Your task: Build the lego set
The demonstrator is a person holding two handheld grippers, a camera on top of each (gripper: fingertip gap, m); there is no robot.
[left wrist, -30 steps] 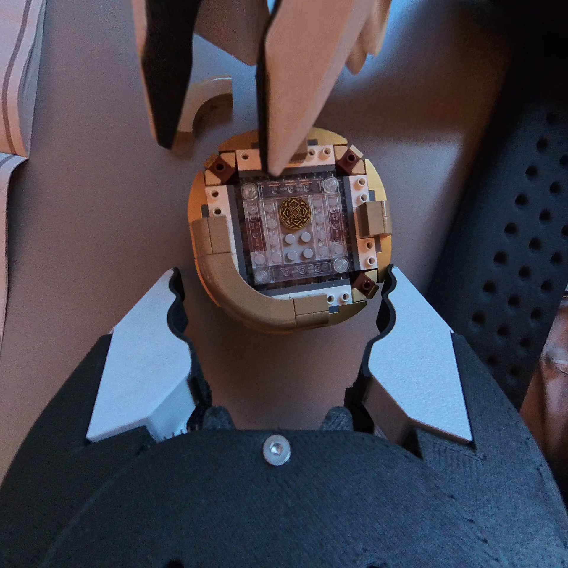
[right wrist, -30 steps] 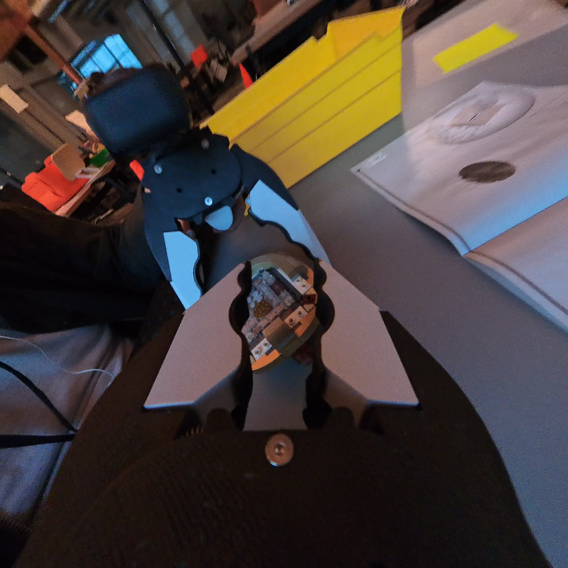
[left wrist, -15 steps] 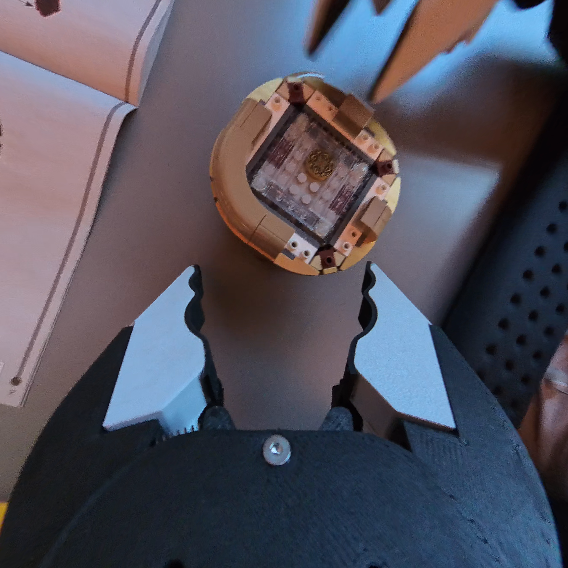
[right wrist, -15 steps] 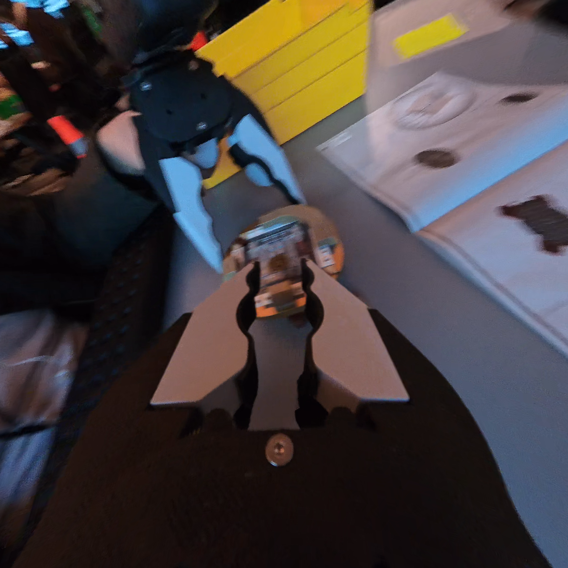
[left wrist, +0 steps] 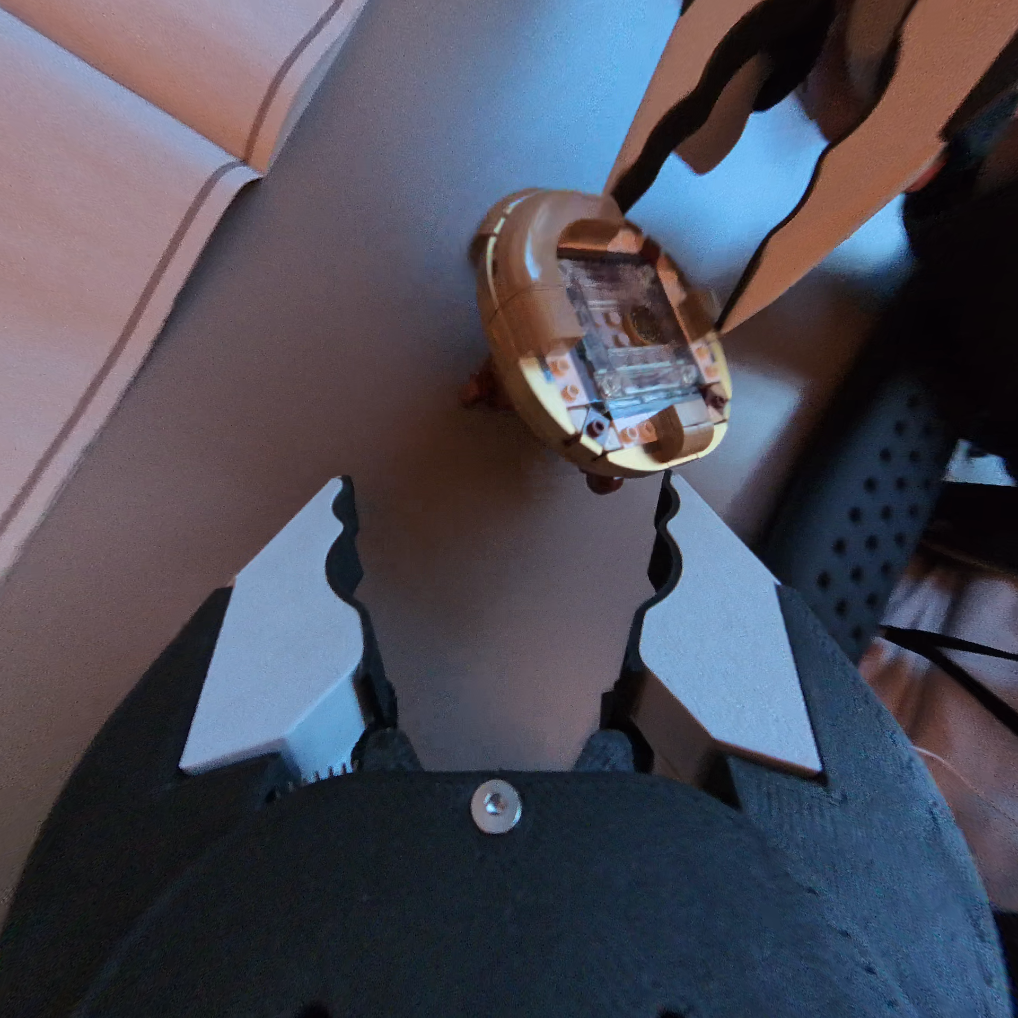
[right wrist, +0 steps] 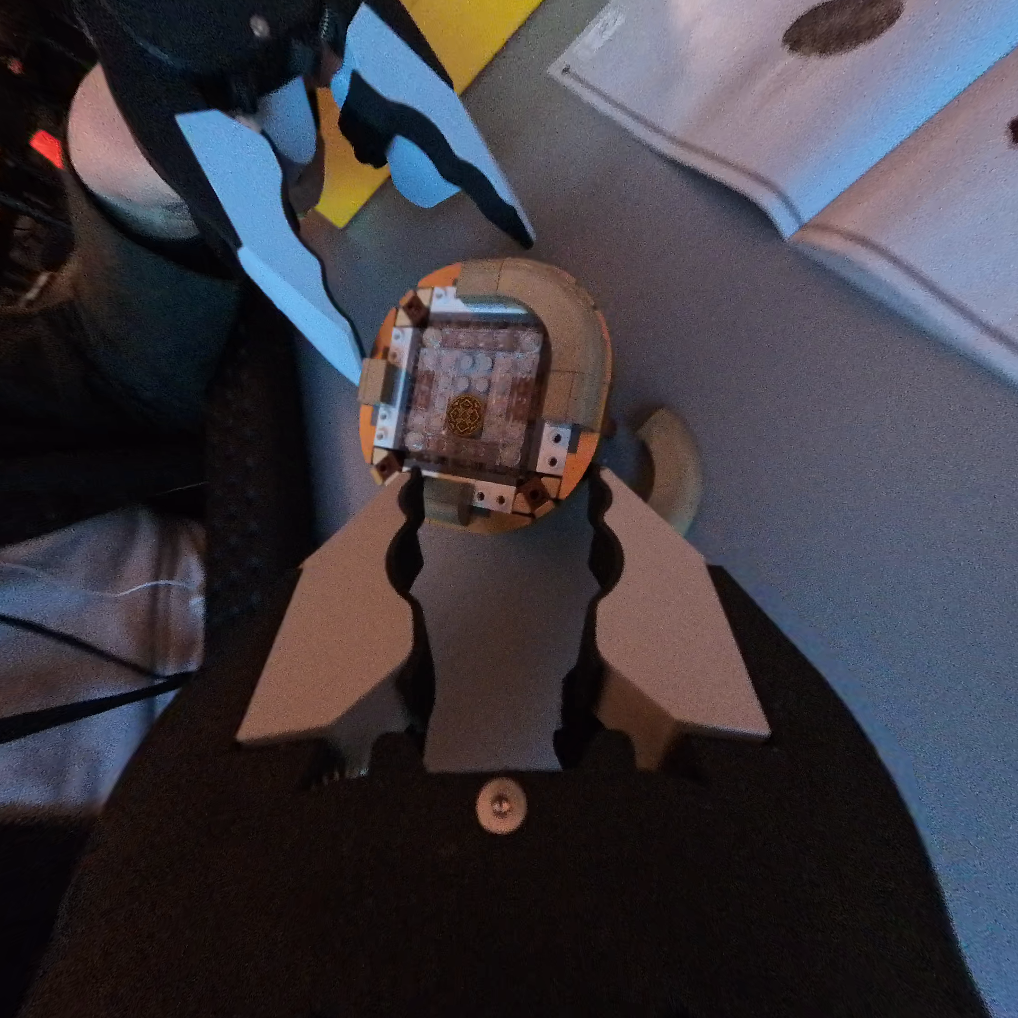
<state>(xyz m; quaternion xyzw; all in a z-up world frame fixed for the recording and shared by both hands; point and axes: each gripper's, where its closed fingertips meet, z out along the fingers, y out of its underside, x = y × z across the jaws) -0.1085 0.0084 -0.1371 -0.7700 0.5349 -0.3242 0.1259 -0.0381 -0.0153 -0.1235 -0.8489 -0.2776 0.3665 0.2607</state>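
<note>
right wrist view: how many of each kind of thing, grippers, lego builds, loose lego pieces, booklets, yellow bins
grippers: 2, the right gripper and the left gripper
round lego build: 1
loose curved tan piece: 1
open instruction booklet: 1
yellow bin: 1
total: 6

Right gripper (right wrist: 501, 485), jaws apart, sits at frame centre, its tips just below the round lego build (right wrist: 485, 396) on the grey table (right wrist: 799, 496). A loose tan curved piece (right wrist: 675, 468) lies right of it. Left gripper (right wrist: 440, 308), jaws spread, enters from upper left.
</note>
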